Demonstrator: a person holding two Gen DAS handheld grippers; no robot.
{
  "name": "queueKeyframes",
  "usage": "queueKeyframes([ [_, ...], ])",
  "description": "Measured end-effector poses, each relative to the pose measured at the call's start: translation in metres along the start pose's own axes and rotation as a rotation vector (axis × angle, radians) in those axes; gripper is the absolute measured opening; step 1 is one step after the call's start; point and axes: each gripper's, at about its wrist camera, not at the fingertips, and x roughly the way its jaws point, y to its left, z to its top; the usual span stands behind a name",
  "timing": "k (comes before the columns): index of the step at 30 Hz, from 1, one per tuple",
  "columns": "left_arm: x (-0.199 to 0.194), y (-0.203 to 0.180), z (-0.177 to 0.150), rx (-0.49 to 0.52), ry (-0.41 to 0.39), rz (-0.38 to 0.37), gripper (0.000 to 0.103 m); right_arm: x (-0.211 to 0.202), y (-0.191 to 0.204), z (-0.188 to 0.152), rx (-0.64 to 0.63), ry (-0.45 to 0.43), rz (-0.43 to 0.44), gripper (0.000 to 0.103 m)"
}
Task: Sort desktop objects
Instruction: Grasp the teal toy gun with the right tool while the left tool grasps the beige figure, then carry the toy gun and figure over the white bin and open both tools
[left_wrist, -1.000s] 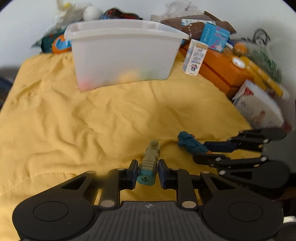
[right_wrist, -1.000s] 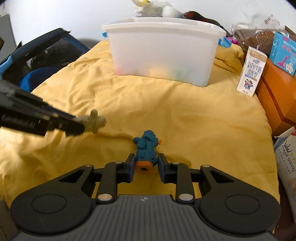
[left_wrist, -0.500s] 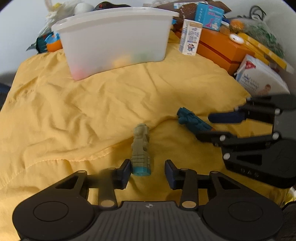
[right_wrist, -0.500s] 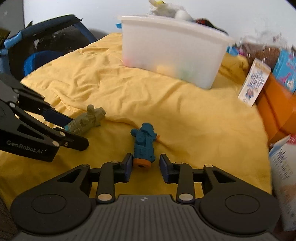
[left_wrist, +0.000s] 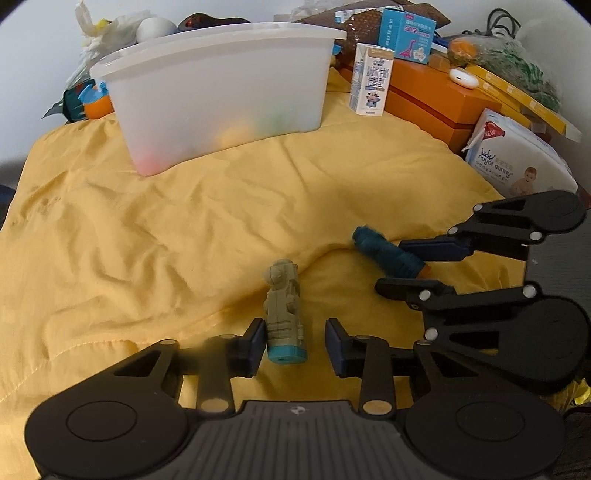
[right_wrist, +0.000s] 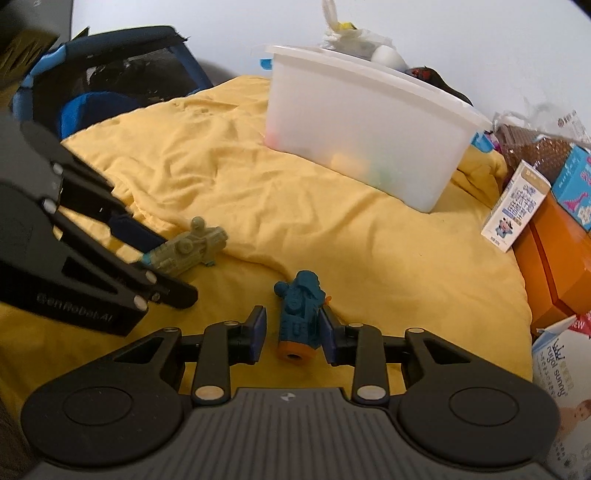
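Now that both tongs have opened wide, green toy (left_wrist: 283, 311) and blue toy (right_wrist: 300, 316) lie released, short of the bin (left_wrist: 221, 92).

A: How does the left gripper (left_wrist: 295, 341) stand?

B: Low and pointing forward, jaws spread wide. Its fingers (left_wrist: 253, 341) are dark blue pads on black linkages, with a clear gap on the right-hand side.

A: And the right gripper (right_wrist: 291, 334)?

B: Also low, also parted. The right pad sits close against what lies between the jaws; the left pad stands apart from it.

A: How do the two lie relative to each other?

B: Side by side, near one another. From the left wrist view the right gripper (left_wrist: 399, 264) comes in from the right edge, angled inward. From the right wrist view the left gripper (right_wrist: 155, 254) enters from the left edge, likewise angled inward.
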Motion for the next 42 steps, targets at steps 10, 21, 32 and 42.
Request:
queueKeyframes([
  [10,0.005,0.003,0.004,-0.005,0.019,-0.025,0.033,0.007,-0.021,-0.007,0.120,0.019,0.028,0.025],
  [21,-0.042,0.010,0.048,-0.038,-0.104,-0.073,0.026,-0.004,-0.039,0.003,0.210,0.012,0.087,0.025],
  [32,-0.093,0.025,0.147,-0.008,-0.381,-0.005,0.026,-0.060,-0.077,0.084,0.187,-0.227,0.058,0.025],
  [42,-0.073,0.050,0.233,0.034,-0.458,0.098,0.026,-0.048,-0.111,0.164,0.096,-0.357,-0.057,0.025],
])
